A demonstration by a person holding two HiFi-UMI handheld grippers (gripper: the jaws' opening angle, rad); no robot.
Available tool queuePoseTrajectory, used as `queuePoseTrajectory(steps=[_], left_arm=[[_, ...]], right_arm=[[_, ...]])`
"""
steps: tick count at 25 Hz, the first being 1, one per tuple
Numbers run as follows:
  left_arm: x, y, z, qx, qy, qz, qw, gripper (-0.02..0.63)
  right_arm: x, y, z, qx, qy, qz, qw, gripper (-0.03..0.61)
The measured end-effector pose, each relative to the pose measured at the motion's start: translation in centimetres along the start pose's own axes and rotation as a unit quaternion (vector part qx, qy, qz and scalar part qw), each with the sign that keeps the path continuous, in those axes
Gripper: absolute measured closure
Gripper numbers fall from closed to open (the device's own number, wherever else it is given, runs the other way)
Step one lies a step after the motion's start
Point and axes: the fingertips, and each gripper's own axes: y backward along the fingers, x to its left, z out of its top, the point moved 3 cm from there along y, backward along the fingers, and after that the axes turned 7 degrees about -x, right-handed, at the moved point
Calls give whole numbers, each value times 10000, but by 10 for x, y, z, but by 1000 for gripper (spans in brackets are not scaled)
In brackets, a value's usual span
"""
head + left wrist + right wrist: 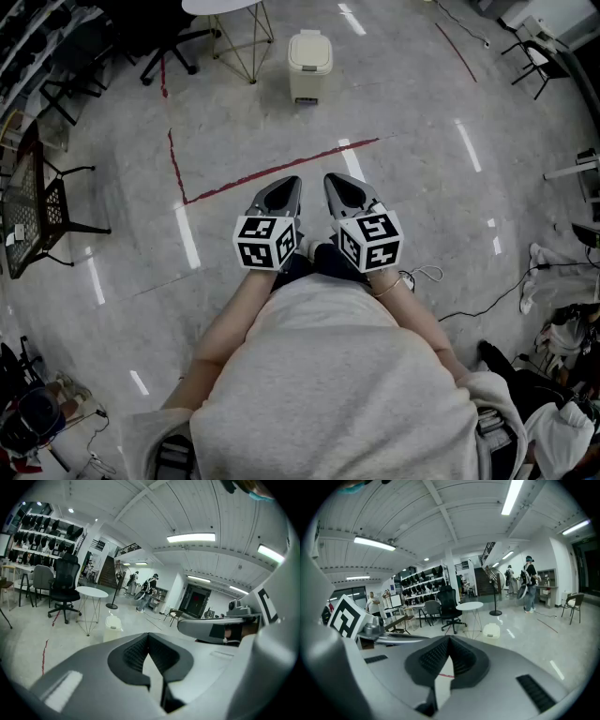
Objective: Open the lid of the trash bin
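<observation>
Trash bin [309, 66], perhaps tape [281, 171], on floor [422, 216]

Large open lab or workshop hall, by the look of it: polished pale floor [422, 112] marked with red tape lines [281, 171], cables [473, 307] trailing at right. Strip lights [191, 537] overhead; upper left, wall shelves [44, 529] of dark gear (possibly helmets) behind an office chair [63, 588] and round white table [92, 591].

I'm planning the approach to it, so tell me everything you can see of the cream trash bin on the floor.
The cream plastic trash bin is a small box with rounded corners and a slightly domed lid, which looks shut. It stands upright on the glossy grey floor, just right of the white round wire-legged table and beyond the red tape line. Nothing touches it. The left gripper and right gripper are far from it, close to the person's body.
</observation>
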Motion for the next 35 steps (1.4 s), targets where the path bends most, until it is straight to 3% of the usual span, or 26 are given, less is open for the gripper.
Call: queuePoseTrajectory(steps=[10,15,25,30,35], left_arm=[[14,-9,7,-13,30,-16,10000,606],[18,-9,15,-61,133,-364,9992,606],[26,-13,3,232,81,-528,9983,606],[40,-34,3,305,108,-433,9985,606],[65,-87,25,205,108,-321,9992,606]], right_arm=[[-8,-8,5,-130,-112,-140,9998,572],[-7,-15,13,-330,-296,-243,9987,571],[4,-29,-4,-93,-386,-265,9989,571],[-17,-52,-4,-42,-430,-227,9988,571],[-65,-94,15,-84,-387,-257,9989,571]])
